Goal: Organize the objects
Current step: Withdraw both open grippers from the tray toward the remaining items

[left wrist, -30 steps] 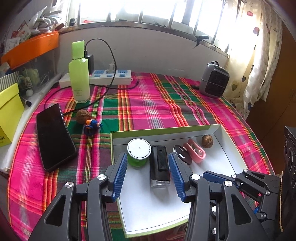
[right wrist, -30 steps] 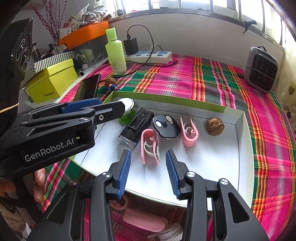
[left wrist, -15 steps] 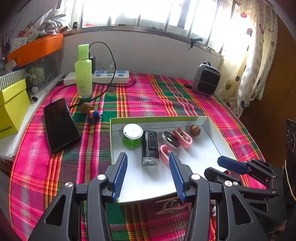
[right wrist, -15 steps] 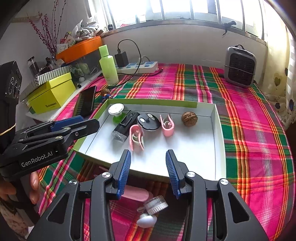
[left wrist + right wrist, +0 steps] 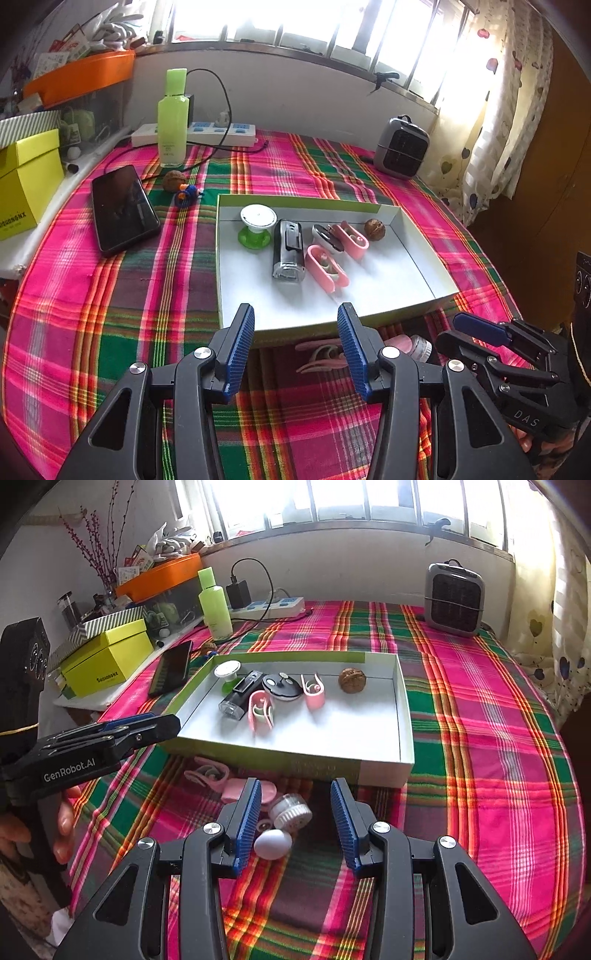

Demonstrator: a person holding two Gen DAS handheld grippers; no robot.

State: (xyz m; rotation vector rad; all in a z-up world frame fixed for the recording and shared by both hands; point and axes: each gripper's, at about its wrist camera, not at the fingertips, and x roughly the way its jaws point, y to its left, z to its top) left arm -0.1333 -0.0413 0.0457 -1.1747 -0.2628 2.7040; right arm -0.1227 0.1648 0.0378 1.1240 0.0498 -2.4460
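Black lighter [image 5: 289, 249] is laid lengthwise in the tray [image 5: 424, 258], clear end toward the near rim. Left gripper [image 5: 295, 347] and right gripper [image 5: 295, 821] are held wide open, empty.

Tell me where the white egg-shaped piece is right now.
In the right wrist view the white egg-shaped piece lies on the plaid cloth outside the tray, beside the right gripper's left fingertip, just below the ribbed clear cap.

Home: plaid tablecloth [image 5: 184, 295], curtain [image 5: 491, 129].

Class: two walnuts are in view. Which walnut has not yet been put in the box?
The walnut on the tablecloth beside the phone; the other walnut lies inside the box.
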